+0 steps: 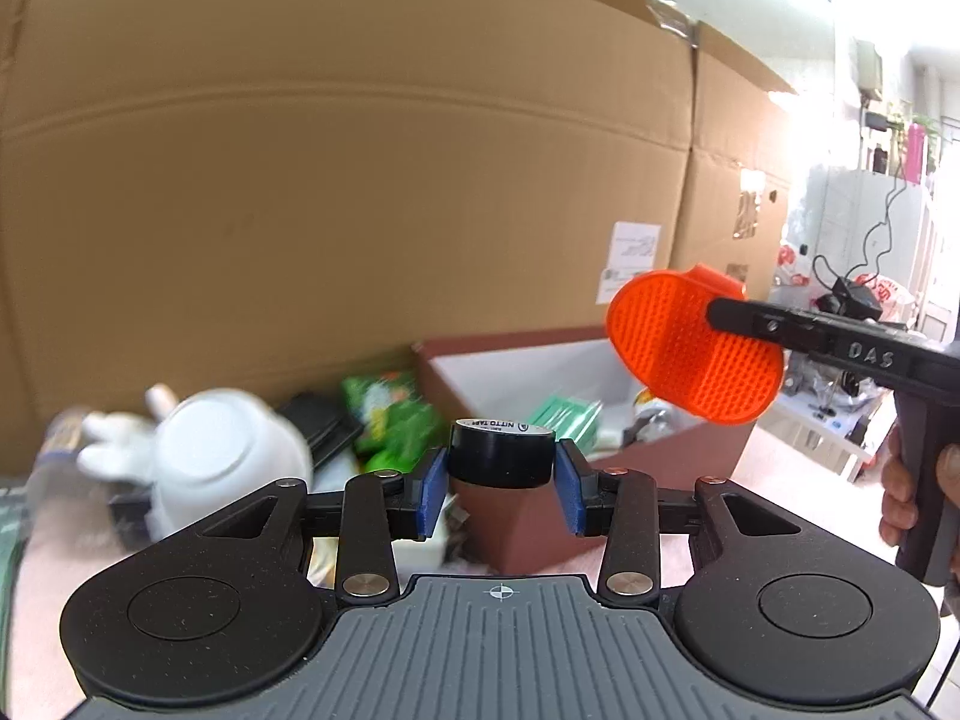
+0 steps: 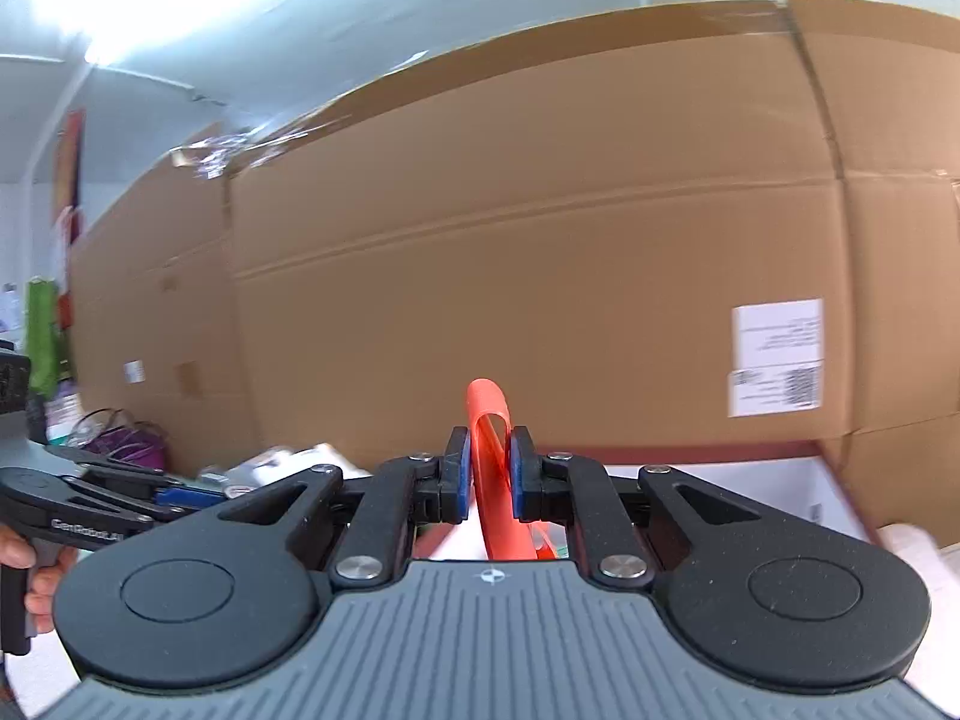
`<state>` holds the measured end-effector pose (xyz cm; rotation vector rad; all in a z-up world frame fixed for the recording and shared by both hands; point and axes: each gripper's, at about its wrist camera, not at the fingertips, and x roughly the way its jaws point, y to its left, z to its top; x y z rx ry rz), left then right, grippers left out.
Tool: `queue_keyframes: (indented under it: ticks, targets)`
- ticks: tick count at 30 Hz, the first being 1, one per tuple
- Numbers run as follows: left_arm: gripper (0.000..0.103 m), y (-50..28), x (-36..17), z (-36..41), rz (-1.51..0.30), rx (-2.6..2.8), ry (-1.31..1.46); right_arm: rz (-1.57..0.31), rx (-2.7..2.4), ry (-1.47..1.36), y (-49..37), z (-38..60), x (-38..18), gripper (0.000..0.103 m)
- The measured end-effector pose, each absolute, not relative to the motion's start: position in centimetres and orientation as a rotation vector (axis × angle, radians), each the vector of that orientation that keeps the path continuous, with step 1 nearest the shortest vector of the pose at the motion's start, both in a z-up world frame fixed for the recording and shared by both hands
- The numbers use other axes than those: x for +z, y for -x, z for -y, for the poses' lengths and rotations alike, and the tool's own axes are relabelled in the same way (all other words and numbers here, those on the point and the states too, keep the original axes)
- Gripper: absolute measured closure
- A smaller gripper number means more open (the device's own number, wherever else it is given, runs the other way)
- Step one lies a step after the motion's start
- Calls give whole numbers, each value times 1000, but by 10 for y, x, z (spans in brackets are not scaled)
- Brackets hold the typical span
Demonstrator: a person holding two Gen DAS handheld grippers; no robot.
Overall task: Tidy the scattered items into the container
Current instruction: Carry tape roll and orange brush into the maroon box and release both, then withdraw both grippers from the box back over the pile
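The left gripper [image 1: 501,480] clamps a black tape roll [image 1: 501,457] and the right gripper [image 2: 487,474] pinches an orange brush [image 2: 495,480], both carried toward the box [image 1: 594,507] at one o'clock for dropping.

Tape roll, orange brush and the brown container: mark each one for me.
Tape roll [image 1: 501,461]: left wrist view, black outer wall between the pads.
Orange brush [image 1: 690,354]: left wrist view, nubbed oval face.
Brown container [image 1: 540,516]: left wrist view, near outer wall.
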<state>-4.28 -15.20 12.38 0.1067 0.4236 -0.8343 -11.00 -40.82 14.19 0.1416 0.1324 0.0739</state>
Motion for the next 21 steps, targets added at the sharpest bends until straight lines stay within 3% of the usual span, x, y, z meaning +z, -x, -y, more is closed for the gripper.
queue_keyframes:
  ticks: [8, 10, 12, 13, 15, 21]
  targets:
    - [63, 0, 112, 258, -491, -789, -190, -209, -67, -183, 69, 462, 123, 88]
    - [58, -8, 103, 275, -515, -776, -220, -244, -78, -185, 58, 467, 115, 87]
    - [40, -15, 99, 286, -535, -773, -223, -245, -97, -172, 54, 468, 111, 83]
    - [27, -17, 98, 290, -547, -773, -221, -245, -115, -168, 52, 469, 109, 80]
    - [20, -18, 99, 293, -547, -775, -219, -234, -128, -175, 54, 472, 107, 43]
    - [18, -18, 109, 278, -539, -791, -188, -199, -126, -152, 63, 471, 108, 39]
